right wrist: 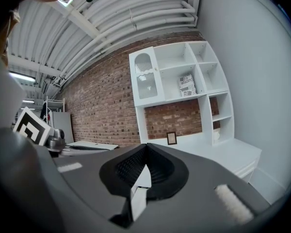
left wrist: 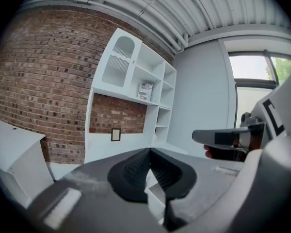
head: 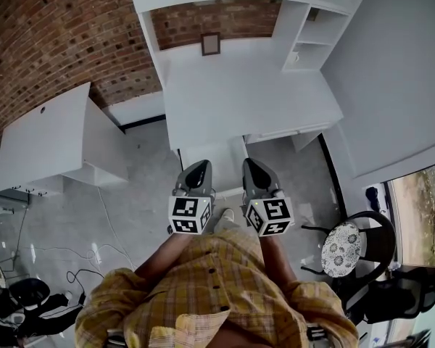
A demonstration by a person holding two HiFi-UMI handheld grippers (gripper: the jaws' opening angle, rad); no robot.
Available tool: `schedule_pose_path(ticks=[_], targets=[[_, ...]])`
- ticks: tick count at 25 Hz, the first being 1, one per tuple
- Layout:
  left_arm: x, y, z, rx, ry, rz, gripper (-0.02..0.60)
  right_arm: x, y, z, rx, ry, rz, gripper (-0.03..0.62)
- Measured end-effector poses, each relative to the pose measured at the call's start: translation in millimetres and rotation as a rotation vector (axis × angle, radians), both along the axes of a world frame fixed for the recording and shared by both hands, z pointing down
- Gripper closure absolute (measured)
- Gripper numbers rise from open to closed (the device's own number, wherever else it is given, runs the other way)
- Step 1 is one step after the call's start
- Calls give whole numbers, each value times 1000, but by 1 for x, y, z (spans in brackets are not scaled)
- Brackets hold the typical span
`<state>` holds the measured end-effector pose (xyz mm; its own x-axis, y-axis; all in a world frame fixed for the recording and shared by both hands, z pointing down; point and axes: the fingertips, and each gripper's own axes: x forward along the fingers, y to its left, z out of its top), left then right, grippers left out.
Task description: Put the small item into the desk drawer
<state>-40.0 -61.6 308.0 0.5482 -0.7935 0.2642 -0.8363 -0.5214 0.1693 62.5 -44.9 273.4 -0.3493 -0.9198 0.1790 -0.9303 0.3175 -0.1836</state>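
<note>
A white desk [head: 275, 100] with a shelf hutch stands against the brick wall ahead. At its back leans a small dark picture frame [head: 211, 43] [left wrist: 116, 134] [right wrist: 171, 138]. A small cup [head: 296, 58] sits on a low shelf at the right. A white box-like part [head: 212, 156] juts out under the desk's front edge; I cannot tell whether it is the drawer. My left gripper [head: 198, 171] [left wrist: 150, 150] and right gripper [head: 255, 168] [right wrist: 145, 147] hover side by side before that part. Both are shut with nothing held, and both point at the desk.
A second white table [head: 51, 133] stands at the left by the brick wall. A chair with a patterned round cushion [head: 341, 249] is at the right near a window. Cables [head: 80, 274] lie on the grey floor at the lower left.
</note>
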Motion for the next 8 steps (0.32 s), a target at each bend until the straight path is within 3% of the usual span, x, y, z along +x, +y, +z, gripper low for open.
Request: schedule_pose_path(ticks=[8], targets=[[-3,11,-16,44,11,3,577,1,8,-7,21,3,2,595]])
